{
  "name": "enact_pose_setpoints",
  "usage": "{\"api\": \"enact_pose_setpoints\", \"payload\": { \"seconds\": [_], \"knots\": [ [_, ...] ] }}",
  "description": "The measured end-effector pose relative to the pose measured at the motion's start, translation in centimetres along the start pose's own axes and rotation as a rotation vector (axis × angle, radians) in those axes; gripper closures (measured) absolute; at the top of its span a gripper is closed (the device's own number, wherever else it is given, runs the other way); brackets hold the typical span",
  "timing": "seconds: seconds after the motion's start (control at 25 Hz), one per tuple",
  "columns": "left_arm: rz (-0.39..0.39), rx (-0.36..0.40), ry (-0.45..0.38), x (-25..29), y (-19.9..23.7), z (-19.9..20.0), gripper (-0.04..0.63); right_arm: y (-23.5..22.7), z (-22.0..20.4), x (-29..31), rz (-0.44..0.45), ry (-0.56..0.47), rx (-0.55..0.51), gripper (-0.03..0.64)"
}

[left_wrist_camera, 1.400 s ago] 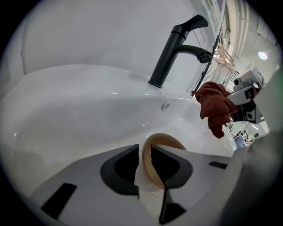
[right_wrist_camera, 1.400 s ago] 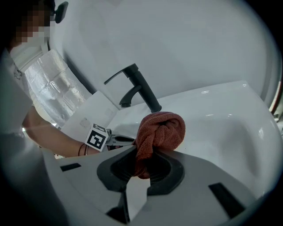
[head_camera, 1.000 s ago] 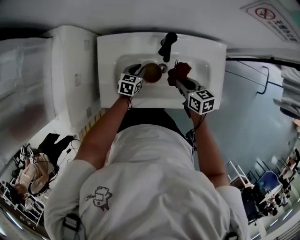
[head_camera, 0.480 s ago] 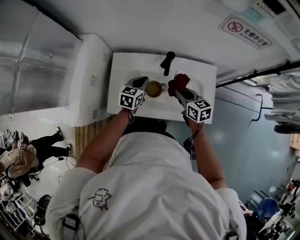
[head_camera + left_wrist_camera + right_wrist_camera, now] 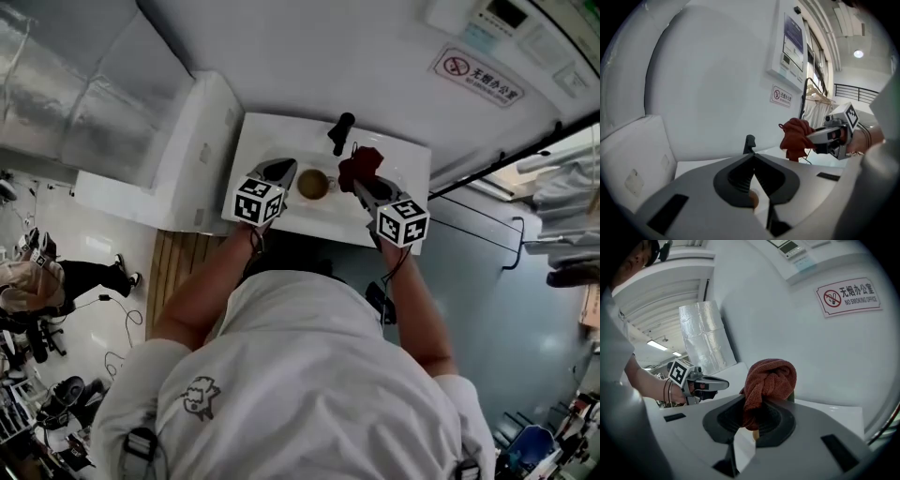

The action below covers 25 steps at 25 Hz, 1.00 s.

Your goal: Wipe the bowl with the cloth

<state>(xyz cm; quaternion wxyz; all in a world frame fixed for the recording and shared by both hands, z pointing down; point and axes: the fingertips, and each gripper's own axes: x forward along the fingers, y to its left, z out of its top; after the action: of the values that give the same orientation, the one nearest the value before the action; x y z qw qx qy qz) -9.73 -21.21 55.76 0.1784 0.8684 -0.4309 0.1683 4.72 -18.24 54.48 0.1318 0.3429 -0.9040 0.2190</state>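
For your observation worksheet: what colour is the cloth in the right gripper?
The cloth is rusty red-brown, shown best in the right gripper view.

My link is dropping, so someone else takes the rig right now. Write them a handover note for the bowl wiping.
Left gripper: shut on the bowl at its rim, holding it above the sink.
Right gripper: shut on the red cloth, bunched at the tips, beside the bowl, not touching it.
Done: both things picked up.
Left: press the cloth into the bowl and wipe it round.
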Motion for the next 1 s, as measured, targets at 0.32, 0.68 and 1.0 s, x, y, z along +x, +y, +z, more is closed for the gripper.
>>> {"api": "enact_pose_setpoints", "payload": {
  "seconds": [0.32,0.68,1.0],
  "knots": [
    [-0.018,0.054,-0.030,-5.2,-1.2,0.8,0.581,3.0,-0.1,-1.7,0.010,-0.010,-0.033,0.557],
    [-0.124,0.056,-0.071,-9.2,-3.7,0.9,0.581,6.0,-0.8,-3.3,-0.044,-0.045,-0.034,0.557],
    [-0.175,0.074,-0.096,-15.8,-1.0,-2.8,0.581,12.0,-3.0,-4.2,-0.133,-0.080,-0.026,0.557]
  ]
}}
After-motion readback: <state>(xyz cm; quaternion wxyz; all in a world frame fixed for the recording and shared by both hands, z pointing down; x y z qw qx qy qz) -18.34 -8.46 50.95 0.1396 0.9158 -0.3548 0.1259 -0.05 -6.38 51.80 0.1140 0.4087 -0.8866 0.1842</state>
